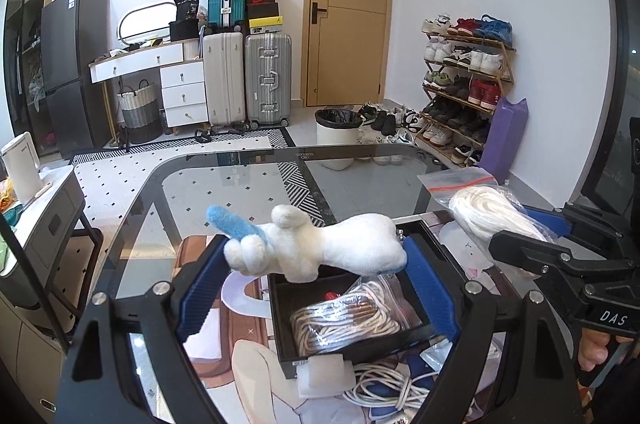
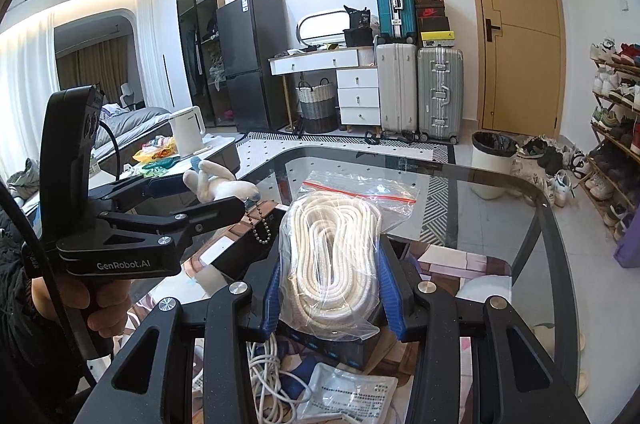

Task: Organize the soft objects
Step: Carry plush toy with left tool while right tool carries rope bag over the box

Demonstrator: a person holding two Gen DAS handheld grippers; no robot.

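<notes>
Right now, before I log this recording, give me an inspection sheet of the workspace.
Surface: glass table, printed mat under the work area.
Job's things: white plush toy with blue tail, held above the black box; bagged white rope; second bagged rope inside the box.
Clutter: white foam block, printed sachet.
Grippers: left gripper shut on the plush toy; right gripper shut on the bagged white rope.
Cables: loose white cable on the mat beside the box.
Surroundings: suitcases, shoe rack, bin, door.
</notes>
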